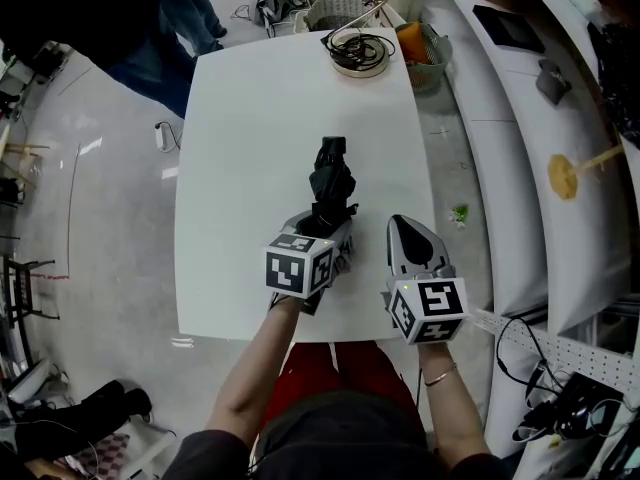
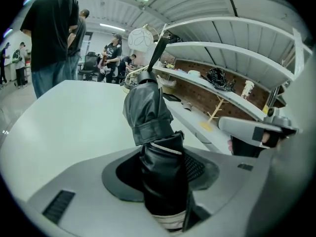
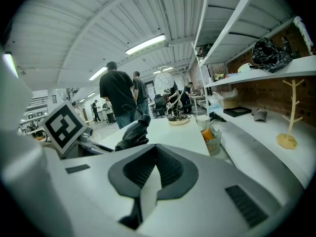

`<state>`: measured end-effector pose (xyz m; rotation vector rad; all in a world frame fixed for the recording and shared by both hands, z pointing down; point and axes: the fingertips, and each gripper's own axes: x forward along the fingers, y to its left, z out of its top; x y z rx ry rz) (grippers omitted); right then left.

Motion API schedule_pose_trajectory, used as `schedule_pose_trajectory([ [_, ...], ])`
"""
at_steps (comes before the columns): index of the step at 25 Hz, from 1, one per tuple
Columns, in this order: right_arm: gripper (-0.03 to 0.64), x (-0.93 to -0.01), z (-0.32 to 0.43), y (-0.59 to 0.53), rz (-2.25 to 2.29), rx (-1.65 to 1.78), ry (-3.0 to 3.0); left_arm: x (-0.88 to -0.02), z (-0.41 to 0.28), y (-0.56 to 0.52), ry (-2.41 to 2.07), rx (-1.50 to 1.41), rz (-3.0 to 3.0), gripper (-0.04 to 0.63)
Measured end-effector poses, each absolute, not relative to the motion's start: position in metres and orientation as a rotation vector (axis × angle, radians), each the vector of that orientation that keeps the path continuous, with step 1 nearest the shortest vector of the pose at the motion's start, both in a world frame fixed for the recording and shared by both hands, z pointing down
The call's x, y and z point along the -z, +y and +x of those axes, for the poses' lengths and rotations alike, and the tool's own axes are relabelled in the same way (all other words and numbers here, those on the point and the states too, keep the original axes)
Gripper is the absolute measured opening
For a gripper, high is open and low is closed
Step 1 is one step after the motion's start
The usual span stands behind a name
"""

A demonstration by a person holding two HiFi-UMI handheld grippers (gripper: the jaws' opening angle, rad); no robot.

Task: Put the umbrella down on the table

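Observation:
A folded black umbrella [image 1: 330,183] sticks out from my left gripper [image 1: 325,230] over the middle of the white table [image 1: 240,118], tip pointing to the far end. In the left gripper view the jaws are shut on the umbrella's [image 2: 148,112] lower wrapped part, and my left gripper [image 2: 163,181] tilts down toward the tabletop. Whether the umbrella touches the table I cannot tell. My right gripper [image 1: 405,230] hovers beside it near the table's right front corner. In its own view, my right gripper [image 3: 154,172] has its jaws together with nothing between them, and the umbrella [image 3: 132,134] shows to the left.
A coil of black cable [image 1: 360,53] lies at the table's far end, with a small basket holding something orange [image 1: 420,53] next to it. White curved shelves [image 1: 520,118] run along the right. People stand beyond the table's far left corner [image 2: 54,28].

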<state>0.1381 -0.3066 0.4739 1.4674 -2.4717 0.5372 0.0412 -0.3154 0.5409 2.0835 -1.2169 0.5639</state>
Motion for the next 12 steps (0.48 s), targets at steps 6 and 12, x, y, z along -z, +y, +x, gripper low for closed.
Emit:
schedule_pose_trajectory([
  [6,0.015,-0.474,0.137,-0.31,1.473,-0.528,-2.469,-0.553,0.044,-0.326,-1.207,-0.589,2.043,0.202],
  [12,0.015,-0.477,0.139,-0.312,1.49,-0.554,-2.453,-0.562,0.045,-0.332,-1.213,-0.587,1.996,0.209],
])
